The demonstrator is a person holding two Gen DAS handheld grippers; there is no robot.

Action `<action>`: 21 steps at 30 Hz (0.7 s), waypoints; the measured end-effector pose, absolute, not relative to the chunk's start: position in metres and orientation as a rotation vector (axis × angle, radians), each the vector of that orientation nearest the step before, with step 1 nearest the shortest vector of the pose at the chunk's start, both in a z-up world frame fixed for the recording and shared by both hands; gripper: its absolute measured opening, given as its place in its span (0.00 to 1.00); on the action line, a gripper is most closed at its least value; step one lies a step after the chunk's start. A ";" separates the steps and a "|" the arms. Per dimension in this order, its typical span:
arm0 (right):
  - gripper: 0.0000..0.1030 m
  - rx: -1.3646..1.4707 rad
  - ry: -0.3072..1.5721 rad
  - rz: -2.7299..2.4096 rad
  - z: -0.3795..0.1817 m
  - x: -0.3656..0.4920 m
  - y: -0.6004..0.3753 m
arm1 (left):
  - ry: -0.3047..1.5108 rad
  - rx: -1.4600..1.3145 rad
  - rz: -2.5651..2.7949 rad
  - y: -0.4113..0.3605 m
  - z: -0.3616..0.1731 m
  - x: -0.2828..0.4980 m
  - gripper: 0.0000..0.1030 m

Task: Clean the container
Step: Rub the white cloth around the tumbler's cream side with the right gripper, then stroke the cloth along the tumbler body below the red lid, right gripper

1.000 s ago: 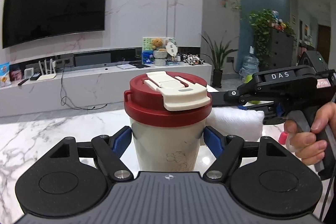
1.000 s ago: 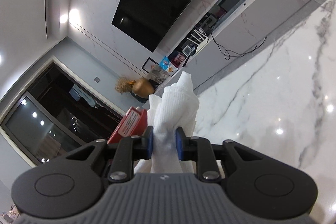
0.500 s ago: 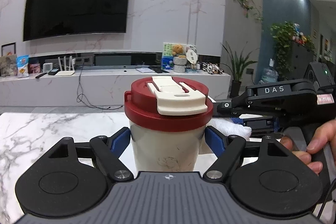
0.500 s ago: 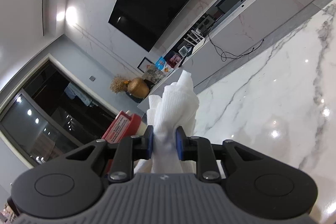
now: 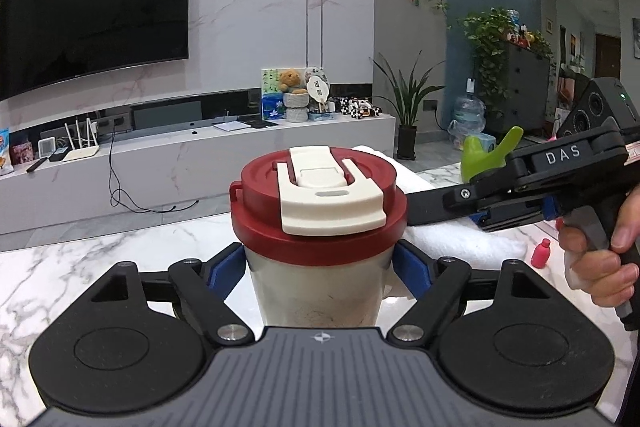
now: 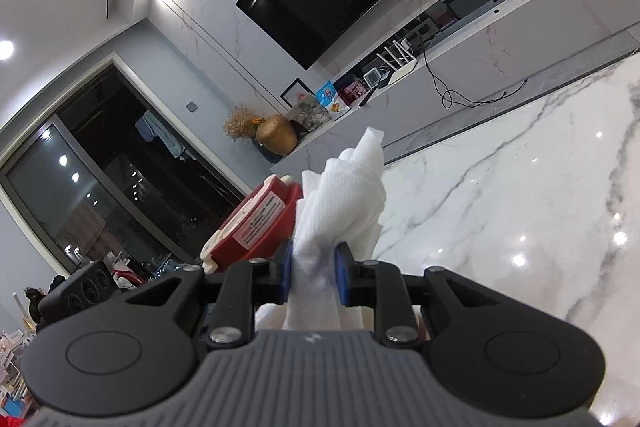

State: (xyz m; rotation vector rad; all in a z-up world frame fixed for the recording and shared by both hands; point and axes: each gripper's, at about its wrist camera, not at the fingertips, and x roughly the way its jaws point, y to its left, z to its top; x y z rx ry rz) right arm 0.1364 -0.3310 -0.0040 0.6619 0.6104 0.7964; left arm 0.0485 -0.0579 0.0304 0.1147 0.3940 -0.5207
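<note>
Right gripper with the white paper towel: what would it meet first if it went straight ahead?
Probably the white marble table; the red-lidded cup sits left of the right gripper's line. Depth is unclear.

Cream cup [image 5: 318, 291] wearing a dark red lid [image 5: 320, 215] with an ivory flip clasp [image 5: 332, 201], blue pads [image 5: 412, 273] on black grippers either side. White paper towel [image 6: 340, 203] here, and the table [image 6: 520, 195] is white marble, grey-veined.

Cup [image 5: 316, 291] base hidden behind left gripper body; towel [image 6: 340, 211] lower end hidden; lid label [image 6: 260, 223] text unreadable.
</note>
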 end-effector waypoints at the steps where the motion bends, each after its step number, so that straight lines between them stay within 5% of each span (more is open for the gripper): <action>1: 0.24 0.666 0.603 0.790 -0.004 0.137 -0.333 | 0.394 0.110 -0.518 -0.058 0.030 0.047 0.77; 14: 0.24 0.828 0.567 0.731 -0.019 0.148 -0.335 | 0.344 0.045 -0.299 -0.081 0.021 0.026 0.81; 21: 0.24 0.879 0.600 0.770 -0.030 0.155 -0.331 | 0.344 0.023 -0.299 -0.080 0.019 0.029 0.76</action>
